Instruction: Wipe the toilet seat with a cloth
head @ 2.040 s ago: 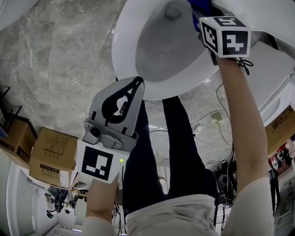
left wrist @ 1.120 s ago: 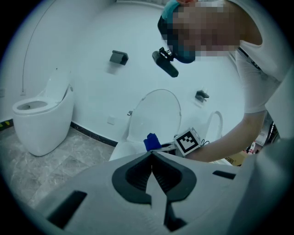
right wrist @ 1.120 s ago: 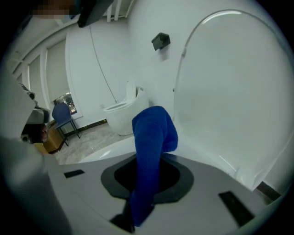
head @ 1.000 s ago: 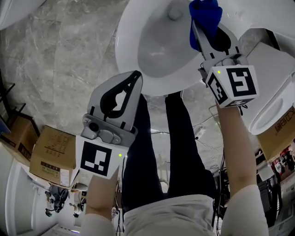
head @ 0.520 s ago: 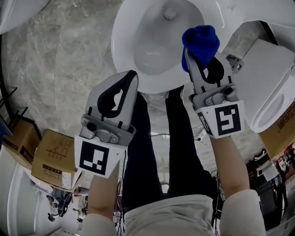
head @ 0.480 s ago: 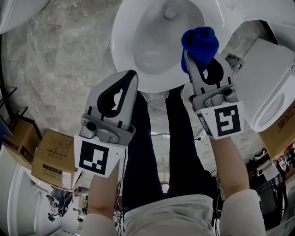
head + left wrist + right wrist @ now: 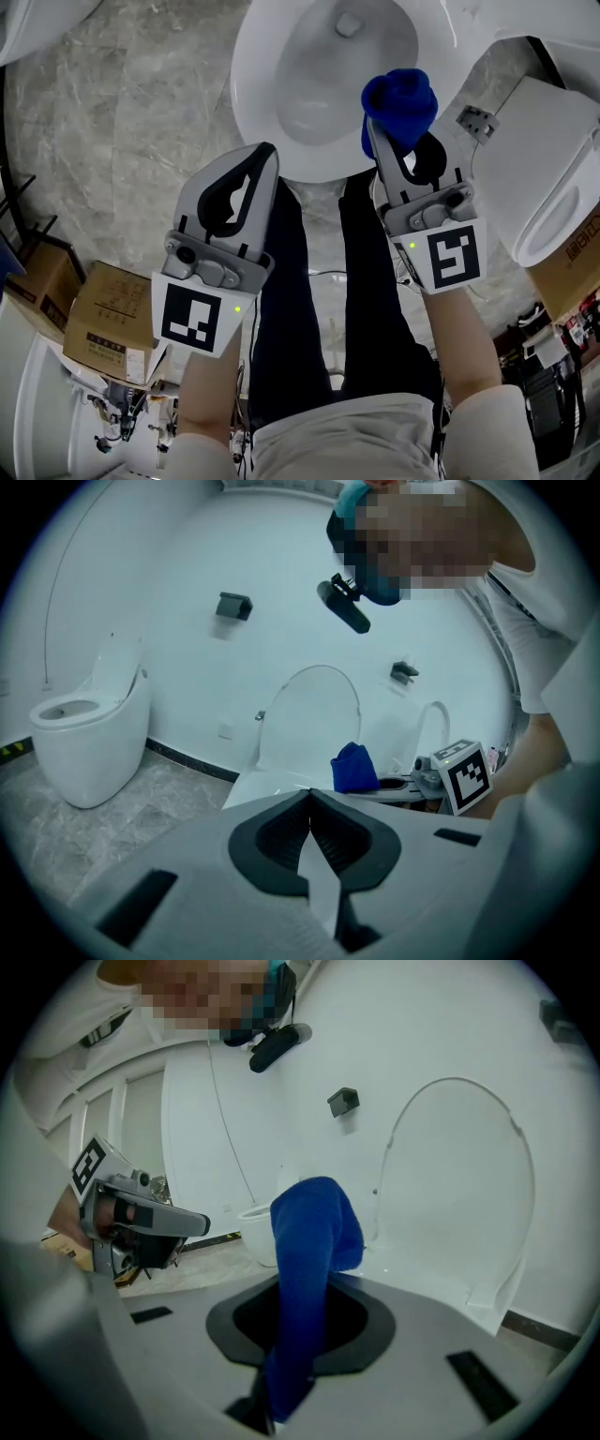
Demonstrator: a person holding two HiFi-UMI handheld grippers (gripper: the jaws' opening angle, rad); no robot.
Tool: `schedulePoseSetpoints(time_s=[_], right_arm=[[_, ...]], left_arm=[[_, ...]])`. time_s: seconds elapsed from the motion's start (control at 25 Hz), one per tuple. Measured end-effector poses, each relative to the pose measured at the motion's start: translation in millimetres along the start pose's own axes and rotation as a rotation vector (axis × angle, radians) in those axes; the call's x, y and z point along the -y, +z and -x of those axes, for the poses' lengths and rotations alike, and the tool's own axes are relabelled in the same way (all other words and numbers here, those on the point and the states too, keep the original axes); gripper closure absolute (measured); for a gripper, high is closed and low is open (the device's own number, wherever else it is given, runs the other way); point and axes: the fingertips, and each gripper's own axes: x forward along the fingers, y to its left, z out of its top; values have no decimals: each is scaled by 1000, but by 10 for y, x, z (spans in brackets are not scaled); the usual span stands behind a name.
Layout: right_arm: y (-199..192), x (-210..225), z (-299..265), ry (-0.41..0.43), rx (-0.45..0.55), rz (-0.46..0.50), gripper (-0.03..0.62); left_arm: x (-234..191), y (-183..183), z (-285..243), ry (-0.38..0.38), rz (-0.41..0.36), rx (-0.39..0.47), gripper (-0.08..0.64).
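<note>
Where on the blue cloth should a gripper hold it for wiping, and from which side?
By its narrow tail, from the person's side, as the right gripper does now: its jaws are shut on the lower length of the cloth, and the thick bunched end sticks out past the tips toward the toilet. That bunch likely makes the wiping pad, so it is best left free.

Possibly bathroom showroom, several toilets (image 7: pixel 246 86), cardboard boxes (image 7: pixel 106 317)

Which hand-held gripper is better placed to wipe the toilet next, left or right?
Right. The right hand-held gripper is shut on the blue cloth, which shows over the toilet rim in the head view. The left hand-held gripper is shut with nothing in it.
</note>
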Motion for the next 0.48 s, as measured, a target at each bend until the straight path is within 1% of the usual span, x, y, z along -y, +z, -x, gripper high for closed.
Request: schedulePoseSetpoints(time_s=[0.24,0.36,0.48], right_arm=[[385,-123,69,15,40,25,535],[670,-184,199,22,54,32,535],[983,-187,375,7,44,26,535]], left_arm=[[59,308,85,3,-20,27,555],[111,566,198,3,-39,37,555],[162,868,320,7,-62,55,555]])
